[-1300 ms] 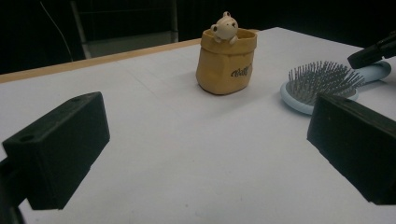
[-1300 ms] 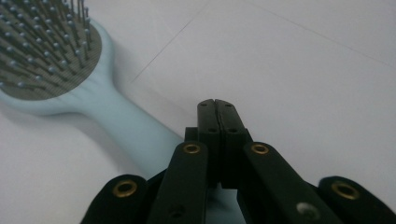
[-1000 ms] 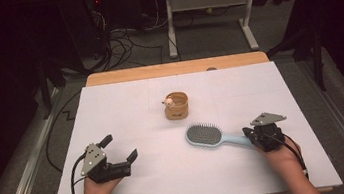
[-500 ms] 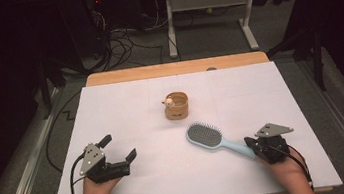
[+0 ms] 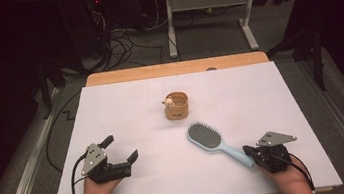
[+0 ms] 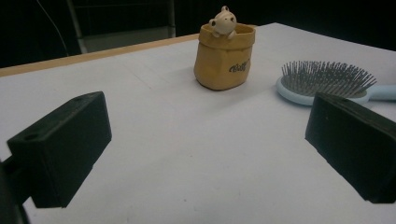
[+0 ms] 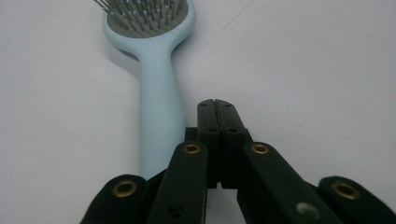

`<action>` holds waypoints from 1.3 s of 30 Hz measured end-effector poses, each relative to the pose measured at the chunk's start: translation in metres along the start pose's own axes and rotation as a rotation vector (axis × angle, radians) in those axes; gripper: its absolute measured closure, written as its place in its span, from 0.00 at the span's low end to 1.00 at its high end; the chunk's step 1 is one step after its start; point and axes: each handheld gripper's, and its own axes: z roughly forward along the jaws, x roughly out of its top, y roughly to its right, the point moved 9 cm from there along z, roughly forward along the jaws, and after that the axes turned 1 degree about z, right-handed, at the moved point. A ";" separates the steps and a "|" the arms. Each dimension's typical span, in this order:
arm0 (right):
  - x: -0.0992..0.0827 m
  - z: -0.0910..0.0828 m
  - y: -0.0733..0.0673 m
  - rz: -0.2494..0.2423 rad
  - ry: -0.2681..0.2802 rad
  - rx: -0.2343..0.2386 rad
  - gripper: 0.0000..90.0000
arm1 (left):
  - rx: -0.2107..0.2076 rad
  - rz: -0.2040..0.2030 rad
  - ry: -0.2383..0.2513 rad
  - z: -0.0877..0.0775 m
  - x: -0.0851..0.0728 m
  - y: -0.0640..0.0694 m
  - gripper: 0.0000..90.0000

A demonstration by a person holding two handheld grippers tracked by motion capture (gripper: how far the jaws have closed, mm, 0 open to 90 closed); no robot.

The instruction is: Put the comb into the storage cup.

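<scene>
From above, a pouch point(image 5: 176, 106) is seen mid-table point(image 5: 271, 99), with a brush point(image 5: 215, 143) lying nearer the right gripper point(image 5: 251, 153) and the left gripper point(image 5: 121, 151) held at the near left. Along the left gripper point(image 6: 205, 140), its jaws are seen spread wide with nothing between, pouch point(image 6: 224, 56) and brush point(image 6: 327, 81) beyond. Along the right gripper point(image 7: 217, 109), the jaws are pressed together on nothing, just beside the brush point(image 7: 156, 88) handle.
</scene>
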 end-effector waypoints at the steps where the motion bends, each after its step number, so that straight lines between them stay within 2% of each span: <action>1: 0.000 0.000 -0.001 0.004 0.000 0.005 1.00 | -0.004 0.001 0.001 0.000 0.000 0.001 0.01; 2: 0.000 -0.001 -0.002 0.003 0.004 0.008 1.00 | -0.022 -0.001 -0.005 0.000 0.000 0.002 0.02; 5: 0.004 -0.003 -0.002 -0.002 0.030 0.012 1.00 | -0.027 -0.003 -0.010 0.000 -0.001 0.003 0.02; 8: 0.010 -0.010 0.007 0.027 0.100 -0.009 1.00 | -0.022 -0.003 -0.001 0.000 0.000 0.003 0.03; 11: 0.013 -0.014 0.013 0.049 0.136 -0.018 1.00 | -0.019 -0.004 -0.007 0.000 0.000 0.003 0.03; 12: 0.014 -0.017 0.020 0.083 0.172 -0.037 1.00 | -0.019 -0.006 -0.011 -0.001 -0.001 0.003 0.03; 17: 0.014 -0.021 0.033 0.120 0.218 -0.074 0.95 | -0.020 -0.009 -0.013 0.000 -0.001 0.003 0.03; 18: 0.014 -0.022 0.035 0.123 0.225 -0.080 0.92 | -0.018 -0.011 -0.015 0.000 -0.001 0.003 0.03; 19: 0.014 -0.022 0.039 0.133 0.236 -0.096 0.80 | -0.020 -0.013 -0.020 0.000 -0.002 0.003 0.03; 20: 0.014 -0.022 0.039 0.133 0.236 -0.096 0.80 | -0.024 -0.018 -0.023 0.000 -0.002 0.003 0.03; 21: 0.014 -0.022 0.041 0.140 0.241 -0.093 0.75 | -0.028 -0.017 -0.025 0.001 -0.002 0.003 0.03; 22: 0.014 -0.023 0.044 0.148 0.245 -0.101 0.64 | -0.029 -0.015 -0.025 0.001 -0.002 0.004 0.03; 23: 0.014 -0.023 0.044 0.148 0.245 -0.101 0.64 | -0.025 -0.008 -0.022 0.001 -0.002 0.003 0.03; 24: 0.014 -0.023 0.047 0.143 0.248 -0.122 0.54 | -0.020 -0.009 -0.010 0.000 0.000 0.003 0.03; 25: 0.014 -0.023 0.047 0.143 0.248 -0.122 0.54 | -0.020 -0.009 -0.010 0.000 0.000 0.003 0.03; 27: 0.014 -0.024 0.051 0.153 0.261 -0.149 0.38 | -0.008 -0.011 -0.012 0.000 -0.001 0.001 0.03; 30: 0.014 -0.024 0.053 0.162 0.273 -0.154 0.28 | 0.001 -0.008 -0.014 0.000 -0.001 -0.001 0.02; 31: 0.014 -0.024 0.053 0.162 0.273 -0.154 0.28 | 0.001 -0.008 -0.014 0.000 -0.001 -0.001 0.02; 32: 0.015 -0.025 0.054 0.160 0.279 -0.164 0.20 | 0.006 -0.009 -0.009 0.000 -0.001 -0.001 0.02; 35: 0.014 -0.024 0.054 0.162 0.279 -0.162 0.16 | 0.009 -0.004 -0.005 0.000 -0.001 -0.001 0.01; 36: 0.014 -0.023 0.054 0.165 0.283 -0.158 0.13 | 0.012 -0.004 -0.005 0.000 -0.001 -0.002 0.01; 37: 0.014 -0.021 0.054 0.171 0.277 -0.159 0.06 | 0.012 -0.005 -0.005 0.000 -0.001 -0.002 0.00; 39: 0.014 -0.021 0.055 0.172 0.276 -0.160 0.02 | 0.014 -0.004 -0.001 0.000 0.000 -0.002 0.00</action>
